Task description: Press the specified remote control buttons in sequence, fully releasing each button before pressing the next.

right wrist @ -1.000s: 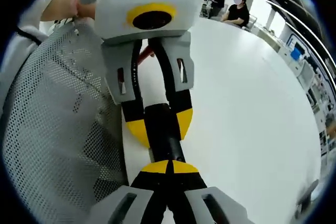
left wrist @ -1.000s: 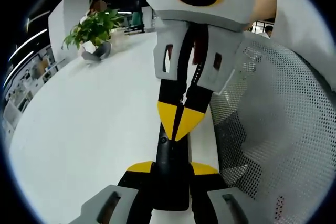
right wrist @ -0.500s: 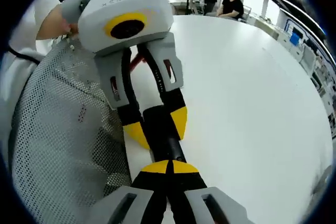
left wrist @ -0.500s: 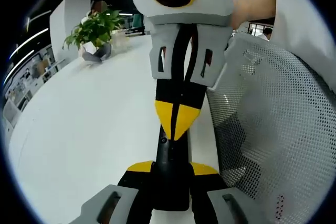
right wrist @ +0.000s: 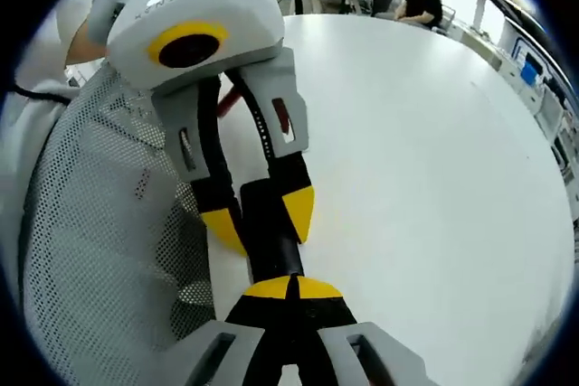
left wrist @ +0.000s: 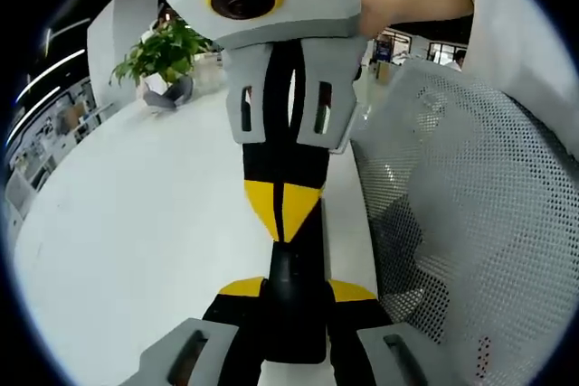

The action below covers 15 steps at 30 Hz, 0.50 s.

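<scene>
Left gripper view | black remote is gripped by left tool at white worktop edge | right tool, jaws closed and empty, is poised above it | risk: tip slipping onto wrong button

The remote control is showing as a slim, black, elongated bar, lying lengthwise along the left gripper view's axis and running away from the camera above the white desk. Its near end is sitting clamped between the left gripper's yellow-tipped jaws. In the right gripper view the remote control is reaching up and slightly left, and the right gripper's closed yellow jaw tips are meeting its dark upper face.
</scene>
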Available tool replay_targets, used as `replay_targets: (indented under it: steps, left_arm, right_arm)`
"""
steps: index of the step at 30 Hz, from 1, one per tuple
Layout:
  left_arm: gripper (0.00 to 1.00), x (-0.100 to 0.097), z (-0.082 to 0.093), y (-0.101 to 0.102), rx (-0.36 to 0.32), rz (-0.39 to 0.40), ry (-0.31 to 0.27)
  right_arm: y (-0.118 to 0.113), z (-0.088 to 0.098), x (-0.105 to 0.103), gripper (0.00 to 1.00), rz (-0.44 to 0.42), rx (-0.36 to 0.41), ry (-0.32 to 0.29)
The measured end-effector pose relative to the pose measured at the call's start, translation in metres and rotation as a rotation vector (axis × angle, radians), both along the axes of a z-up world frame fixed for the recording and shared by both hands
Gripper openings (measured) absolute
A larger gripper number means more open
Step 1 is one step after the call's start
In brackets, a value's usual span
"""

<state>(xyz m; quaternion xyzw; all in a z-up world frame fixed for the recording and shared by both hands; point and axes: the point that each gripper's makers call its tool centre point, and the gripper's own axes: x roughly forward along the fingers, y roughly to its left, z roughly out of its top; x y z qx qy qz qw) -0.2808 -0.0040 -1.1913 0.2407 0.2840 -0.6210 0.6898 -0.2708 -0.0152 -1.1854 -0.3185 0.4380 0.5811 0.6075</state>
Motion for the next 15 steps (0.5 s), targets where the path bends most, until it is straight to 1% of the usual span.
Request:
replay_targets:
  steps: [2,5,6,12,15]
  left_arm:
    - [0.25,0.0003,-0.0002,0.0001,-0.002,0.000,0.001]
    - [0.25,0.0001,-0.0003,0.0001,-0.003,-0.002,-0.001]
    - [0.25,0.0001,-0.0004,0.0000,-0.004,-0.003,0.000]
    - [0.25,0.0000,-0.0004,0.0000,0.001,-0.007,-0.002]
    - [0.25,0.0000,-0.0007,0.0000,-0.001,-0.004,-0.001]
  right_arm:
    - [0.0006,-0.0008,0.0002,0.00,0.003,-0.018,0.010]
    - [0.0003,-0.0017,0.0012,0.00,-0.024,-0.043,0.045]
    - [-0.0001,-0.0019,0.0015,0.00,-0.048,-0.049,0.066]
    - [-0.0002,-0.0025,0.0031,0.00,-0.077,-0.063,0.107]
    - [-0.0006,-0.0025,0.0029,0.00,-0.101,-0.048,0.114]
